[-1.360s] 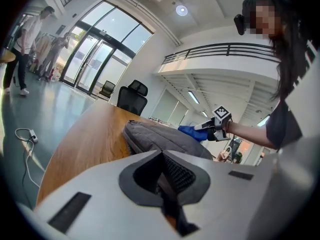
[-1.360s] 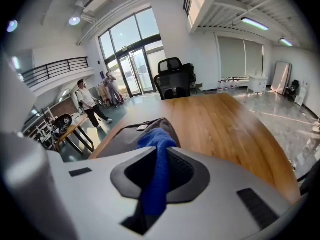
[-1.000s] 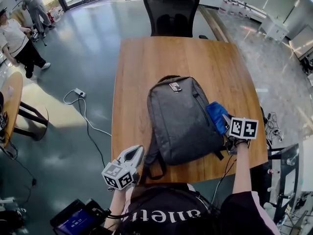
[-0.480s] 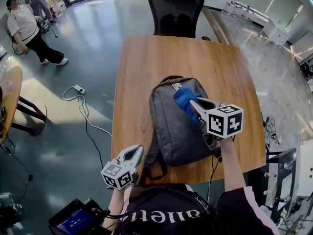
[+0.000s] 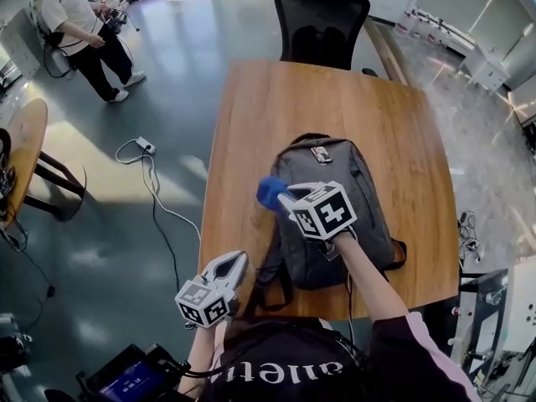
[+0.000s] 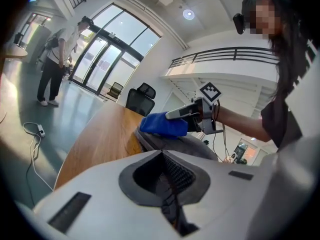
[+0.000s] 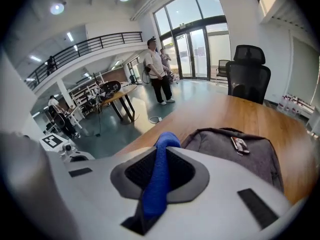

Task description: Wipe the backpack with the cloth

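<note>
Right tool (image 5: 283, 198) is clamped shut on a blue cloth (image 5: 268, 192). The left tool (image 5: 235, 262) has its jaws closed together with nothing between them. A wooden counter (image 5: 276, 111) stretches beneath and ahead of the right tool, while the left tool hangs just off its near edge. A black office chair (image 5: 322, 23) stands well beyond both tools at the far end. The grey backpack (image 5: 364, 182) lies flat directly under the right tool, its straps trailing toward the left tool. The cloth sticks out past the right tool's tips, at the backpack's left edge.
</note>
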Demonstrator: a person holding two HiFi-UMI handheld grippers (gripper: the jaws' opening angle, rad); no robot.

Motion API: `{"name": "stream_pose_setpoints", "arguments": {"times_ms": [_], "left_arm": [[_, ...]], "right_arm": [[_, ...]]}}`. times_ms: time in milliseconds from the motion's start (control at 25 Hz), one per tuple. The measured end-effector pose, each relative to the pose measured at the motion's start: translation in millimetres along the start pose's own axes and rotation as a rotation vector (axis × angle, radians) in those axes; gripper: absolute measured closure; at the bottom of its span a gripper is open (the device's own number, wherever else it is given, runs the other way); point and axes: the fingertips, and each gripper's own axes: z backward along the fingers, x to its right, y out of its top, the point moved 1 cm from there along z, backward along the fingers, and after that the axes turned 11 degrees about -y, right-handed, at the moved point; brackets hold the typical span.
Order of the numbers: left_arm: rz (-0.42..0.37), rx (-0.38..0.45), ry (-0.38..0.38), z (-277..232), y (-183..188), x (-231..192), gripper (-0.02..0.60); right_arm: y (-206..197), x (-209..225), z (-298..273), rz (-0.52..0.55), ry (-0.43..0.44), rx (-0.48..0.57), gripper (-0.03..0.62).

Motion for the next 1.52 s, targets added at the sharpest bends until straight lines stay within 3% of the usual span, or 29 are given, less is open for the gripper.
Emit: {"name": "stream_pose_setpoints", "arguments": {"times_ms": [280,760,1160,1280,1520], "left_arm": [[0.006,0.010,0.002,-2,2,-3,0.583],[-0.001,-0.018,-0.036,-14,-1,6,0.583],[-0.013,-0.047,-0.057,-19,-3,12,0.583],[-0.012,-0.057,-0.066,-20,-6,14,0.583],[-0.009,-0.062,-0.070,-23,-8,12,0.583]], "right_arm": [[-10,64,19,-0.028,-0.101,-0.016,0.533],[-78,211,90,-0.295,-0.382,-0.019,0.533],[-158,261,114,-0.462,-0.498,-0.106,0.533],[-146,257,123,-0.449,-0.489,-0.070,0.533],[-61,230,127,-0.306,-0.429,0.060,0.533]]}}
